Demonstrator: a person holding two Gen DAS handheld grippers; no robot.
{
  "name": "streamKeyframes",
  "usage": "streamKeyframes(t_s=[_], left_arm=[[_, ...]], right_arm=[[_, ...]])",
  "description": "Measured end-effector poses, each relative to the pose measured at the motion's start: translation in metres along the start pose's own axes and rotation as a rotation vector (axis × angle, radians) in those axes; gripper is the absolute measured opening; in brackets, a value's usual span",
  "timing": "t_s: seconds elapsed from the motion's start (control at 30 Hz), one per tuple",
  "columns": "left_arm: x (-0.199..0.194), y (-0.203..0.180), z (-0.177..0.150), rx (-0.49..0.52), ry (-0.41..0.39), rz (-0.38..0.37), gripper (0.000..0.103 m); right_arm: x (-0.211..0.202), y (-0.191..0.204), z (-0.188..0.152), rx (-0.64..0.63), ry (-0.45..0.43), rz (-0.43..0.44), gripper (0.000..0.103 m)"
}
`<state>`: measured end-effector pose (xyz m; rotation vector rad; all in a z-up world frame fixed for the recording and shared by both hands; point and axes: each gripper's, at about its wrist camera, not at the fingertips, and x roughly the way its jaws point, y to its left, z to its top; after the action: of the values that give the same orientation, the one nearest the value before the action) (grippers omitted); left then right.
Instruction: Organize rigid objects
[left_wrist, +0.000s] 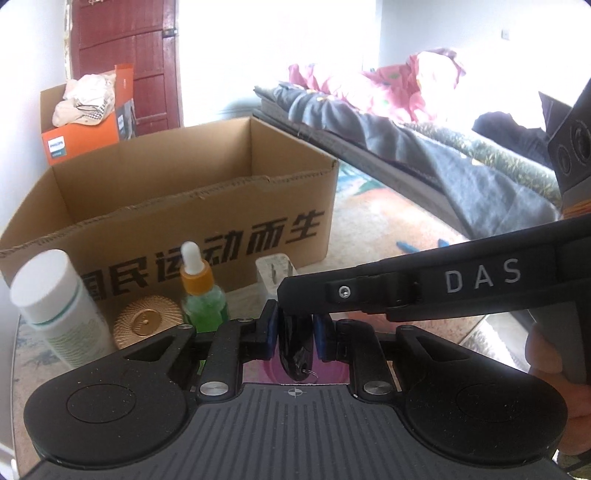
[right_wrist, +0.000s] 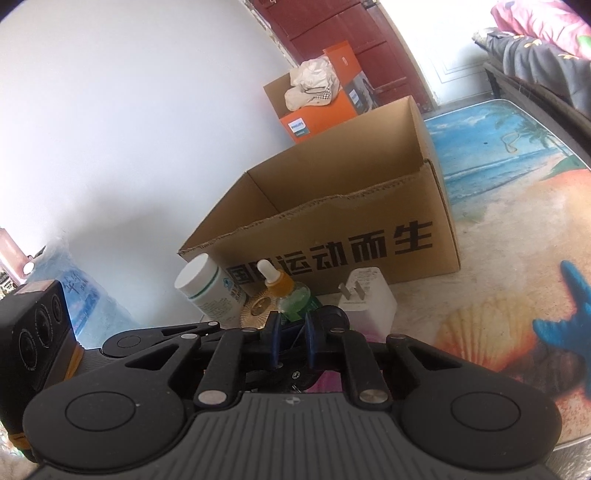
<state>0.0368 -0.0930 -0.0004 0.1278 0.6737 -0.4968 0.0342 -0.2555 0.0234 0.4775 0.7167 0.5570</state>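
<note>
One black key fob (left_wrist: 295, 341) sits clamped between the left tool's (left_wrist: 294, 332) pads.

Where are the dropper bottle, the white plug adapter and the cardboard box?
dropper bottle (left_wrist: 202, 295), left wrist view, green body.
white plug adapter (right_wrist: 369, 295), right wrist view, top face.
cardboard box (right_wrist: 332, 236), right wrist view, printed front wall.

The right gripper's black finger (left_wrist: 406, 291) is covering the top of the glossy black oval object (left_wrist: 295, 347) at lower centre. The left gripper's linkage is hiding the base of the green glass dropper bottle (left_wrist: 203, 306).
</note>
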Motion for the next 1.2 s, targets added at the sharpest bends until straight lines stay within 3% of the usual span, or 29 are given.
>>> streamKeyframes(t_s=[0.2, 0.37, 0.57, 0.7, 0.77, 0.83, 1.2], left_arm=[[-0.027, 0.016, 0.023, -0.04, -0.078, 0.009, 0.019], [-0.049, 0.047, 0.059, -0.082, -0.147, 0.077, 0.017], [-0.028, 0.103, 0.102, -0.154, -0.094, 0.179, 0.016], [0.018, 0.14, 0.117, -0.194, 0.02, 0.242, 0.016], [0.034, 0.15, 0.119, -0.187, 0.053, 0.296, 0.016], [0.036, 0.159, 0.12, -0.196, 0.06, 0.302, 0.016], [-0.036, 0.158, 0.093, -0.255, -0.006, 0.258, 0.018]], right_arm=[[-0.003, 0.032, 0.029, -0.082, -0.038, 0.046, 0.016], [-0.001, 0.049, 0.072, -0.086, -0.116, 0.13, 0.015], [0.026, 0.044, 0.107, -0.018, -0.136, 0.163, 0.016], [0.043, 0.029, 0.105, 0.034, -0.109, 0.171, 0.016], [0.044, 0.02, 0.102, 0.05, -0.104, 0.158, 0.016], [0.042, 0.011, 0.099, 0.061, -0.1, 0.154, 0.016], [0.011, 0.001, 0.087, 0.052, -0.11, 0.134, 0.016]])
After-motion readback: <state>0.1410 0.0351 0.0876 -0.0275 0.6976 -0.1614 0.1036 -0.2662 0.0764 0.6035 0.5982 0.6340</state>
